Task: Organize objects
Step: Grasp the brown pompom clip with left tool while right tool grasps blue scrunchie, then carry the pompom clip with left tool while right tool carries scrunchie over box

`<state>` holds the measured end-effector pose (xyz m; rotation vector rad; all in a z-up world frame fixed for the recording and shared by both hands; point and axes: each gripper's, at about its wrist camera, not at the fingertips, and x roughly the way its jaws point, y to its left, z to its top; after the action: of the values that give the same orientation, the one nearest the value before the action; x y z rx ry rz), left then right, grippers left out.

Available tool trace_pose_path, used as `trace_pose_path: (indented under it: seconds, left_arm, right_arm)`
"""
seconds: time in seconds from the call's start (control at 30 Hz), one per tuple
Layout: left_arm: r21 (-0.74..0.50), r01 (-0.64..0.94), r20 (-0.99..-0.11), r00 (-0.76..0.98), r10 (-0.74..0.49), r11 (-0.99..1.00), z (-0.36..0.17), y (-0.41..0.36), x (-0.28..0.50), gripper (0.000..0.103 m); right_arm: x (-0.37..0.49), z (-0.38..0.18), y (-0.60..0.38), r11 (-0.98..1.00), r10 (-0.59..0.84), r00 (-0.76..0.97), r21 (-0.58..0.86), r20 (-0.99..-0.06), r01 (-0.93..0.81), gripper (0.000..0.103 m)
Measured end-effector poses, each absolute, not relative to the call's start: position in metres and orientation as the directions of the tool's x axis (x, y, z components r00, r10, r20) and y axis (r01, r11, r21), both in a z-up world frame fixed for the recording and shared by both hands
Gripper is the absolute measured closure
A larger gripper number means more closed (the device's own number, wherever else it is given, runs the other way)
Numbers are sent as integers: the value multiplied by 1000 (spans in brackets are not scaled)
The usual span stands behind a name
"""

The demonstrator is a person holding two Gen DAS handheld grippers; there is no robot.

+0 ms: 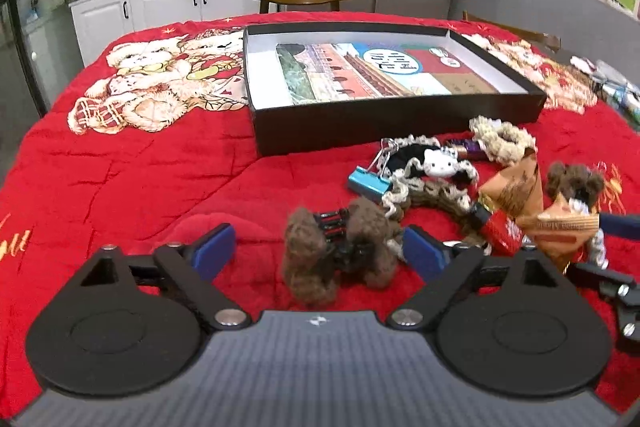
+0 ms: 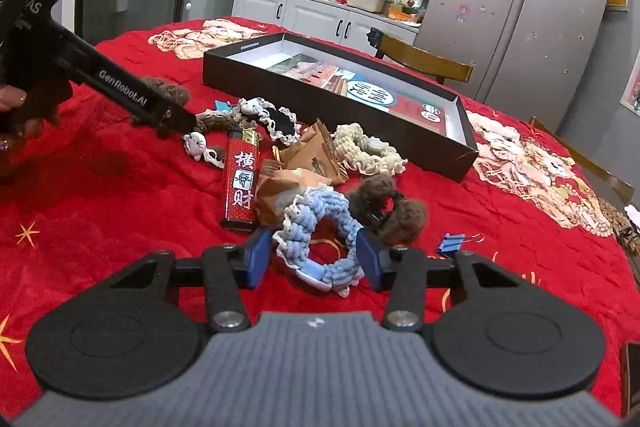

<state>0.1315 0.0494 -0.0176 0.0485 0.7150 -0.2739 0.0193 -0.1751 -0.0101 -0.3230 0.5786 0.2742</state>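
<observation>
A red quilted blanket (image 1: 140, 163) printed with teddy bears covers the whole work surface. On it, toward the far side, lies a shallow black box (image 1: 392, 115) with white inner walls and a colourful printed sheet on its floor; nothing else is inside it. In front of the box sits a loose cluster of small things, all on the blanket and outside the box.

The left gripper (image 1: 320, 253) hangs low over the near edge of that cluster with its jaws wide apart. A brown fuzzy hair claw (image 1: 340, 251) lies between the blue pads; the right pad is just beside or touching its fluff, while the left pad stands clear of it, so it is not clamped.

The right gripper (image 2: 314, 259) has its jaws about half open around a light blue crocheted scrunchie (image 2: 324, 231) lying on the blanket. Both blue pads sit right at the scrunchie's sides; whether they press on it cannot be told.

Beside the scrunchie lie a red lighter (image 2: 239, 183) with white characters, a second brown fuzzy claw (image 2: 388, 207), crumpled brown paper packets (image 2: 304, 163), a cream scrunchie (image 2: 368, 151) near the box wall, and a black-and-white lace scrunchie (image 2: 272, 119). A small blue binder clip (image 2: 454, 245) rests alone to the right, and another blue clip (image 1: 370, 181) lies beside the lace scrunchie in the left view.
</observation>
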Motion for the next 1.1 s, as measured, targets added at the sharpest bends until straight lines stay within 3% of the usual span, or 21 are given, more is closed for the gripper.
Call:
trace_pose_path:
  seconds: [0.17,0.23,0.33,0.47,1.1]
  left_arm:
    - [-89,246,-662,709,-242,965,-18,52,136,43]
    - [-83,244,-663,710,-237,966,-17,51,136,47]
    - [-82,248,-662,711,-239,965,-16,51,135,50]
    - [-49,253,-658,719,-222,966,-15,47,132,51]
    - [75,225,-563,814,-145,972,24,31,114,52]
  right_arm:
    - [21,-9,-176,914,168,799,-213,-577,-346,57]
    - [22,-9,-178,917,169,798,-205,-578,-343,61]
    - [23,-8,-181,922,173,800,-191,-575,-337,67]
    - [26,-7,-183,923,198,787,-159,-585,-351,84]
    - [17,25,-196,938,211,840,-138,-500,-318,90]
